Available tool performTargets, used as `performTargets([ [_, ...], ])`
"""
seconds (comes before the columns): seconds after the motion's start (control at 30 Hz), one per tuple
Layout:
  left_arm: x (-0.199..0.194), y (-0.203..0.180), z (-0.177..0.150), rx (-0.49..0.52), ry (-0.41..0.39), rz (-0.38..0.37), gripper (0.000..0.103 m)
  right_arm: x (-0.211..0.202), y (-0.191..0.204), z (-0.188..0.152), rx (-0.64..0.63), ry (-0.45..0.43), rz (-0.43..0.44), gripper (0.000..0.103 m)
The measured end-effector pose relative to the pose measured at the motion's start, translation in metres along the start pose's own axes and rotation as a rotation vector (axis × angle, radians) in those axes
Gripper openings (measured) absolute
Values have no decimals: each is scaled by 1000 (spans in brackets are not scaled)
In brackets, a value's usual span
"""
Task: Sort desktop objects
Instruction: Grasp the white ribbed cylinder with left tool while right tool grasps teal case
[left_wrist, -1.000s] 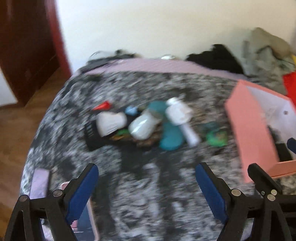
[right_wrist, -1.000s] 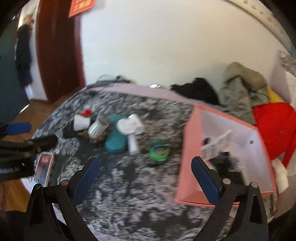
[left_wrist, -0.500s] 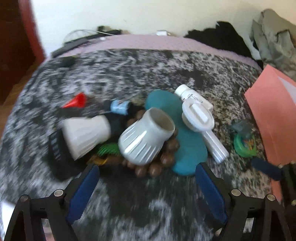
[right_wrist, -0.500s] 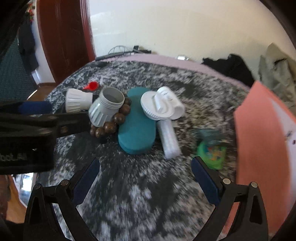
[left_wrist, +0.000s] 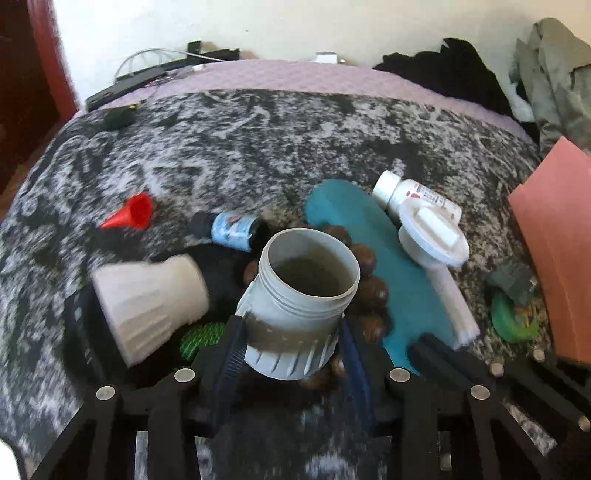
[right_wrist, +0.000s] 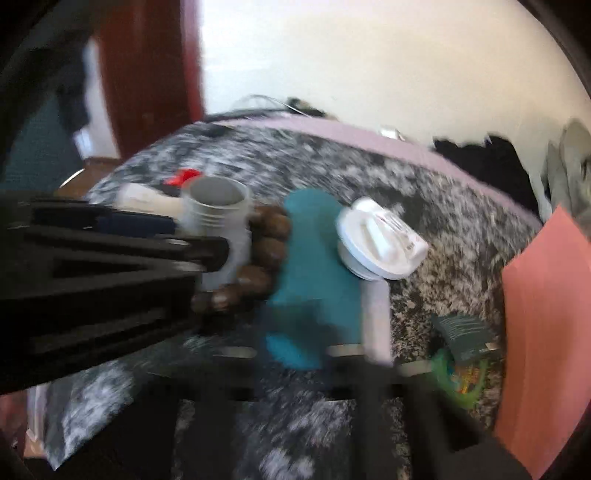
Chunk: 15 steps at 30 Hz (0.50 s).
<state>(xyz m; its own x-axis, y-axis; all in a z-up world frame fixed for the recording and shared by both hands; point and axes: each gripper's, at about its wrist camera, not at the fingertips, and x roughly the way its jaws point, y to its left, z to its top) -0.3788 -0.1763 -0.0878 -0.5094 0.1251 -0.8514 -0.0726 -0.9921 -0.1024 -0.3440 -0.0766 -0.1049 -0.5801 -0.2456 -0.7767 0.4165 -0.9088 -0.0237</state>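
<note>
A pile of objects lies on the black-and-white speckled cover. My left gripper (left_wrist: 291, 343) is shut on a grey threaded plastic cup (left_wrist: 299, 295), mouth facing up and away; it also shows in the right wrist view (right_wrist: 218, 221). Brown wooden beads (left_wrist: 369, 288) ring the cup. A teal flat case (left_wrist: 384, 266) lies to its right, with a white funnel-shaped plug (left_wrist: 432, 240) and a white bottle (left_wrist: 413, 192) on it. My right gripper (right_wrist: 295, 354) is blurred, its fingers closed in around the teal case's (right_wrist: 314, 266) near end.
A white ribbed cup (left_wrist: 147, 299), a small blue-labelled bottle (left_wrist: 232, 229) and a red cone (left_wrist: 129, 214) lie left of the pile. A green toy (left_wrist: 513, 321) and a pink box (left_wrist: 557, 251) are at right. Clothes lie at the back right.
Both grippers moved in close to the pile. The left fingers closed from wide open onto the grey cup. The right fingers closed in around the teal case.
</note>
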Motion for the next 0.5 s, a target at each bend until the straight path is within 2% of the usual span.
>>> performTargets([
  [0.03,-5,0,-4,-4,1,-1,0,-8,2,-3,-2,6,13,0],
  [0.1,-21,0,-15,-26,-17,0,0,-24,3,-14,6,14,35,0],
  [0.13,-26,0,-20,-33,-21,-4,0,-30,2,-20,14,11,40,4],
  [0.17,-30,1,-27,-43,-23,-11,0,-36,2,-26,21,8,46,12],
  [0.23,-36,2,-40,-61,-27,-20,0,-47,-6,-39,65,-8,64,82],
  [0.27,-35,3,-45,-66,-28,-29,0,-50,-11,-44,99,-20,65,91],
  [0.33,-28,6,-47,-86,-30,-33,0,-52,-22,-52,156,-31,73,93],
  [0.5,2,-1,-23,-35,-38,1,2,-29,-39,-50,202,7,137,93],
])
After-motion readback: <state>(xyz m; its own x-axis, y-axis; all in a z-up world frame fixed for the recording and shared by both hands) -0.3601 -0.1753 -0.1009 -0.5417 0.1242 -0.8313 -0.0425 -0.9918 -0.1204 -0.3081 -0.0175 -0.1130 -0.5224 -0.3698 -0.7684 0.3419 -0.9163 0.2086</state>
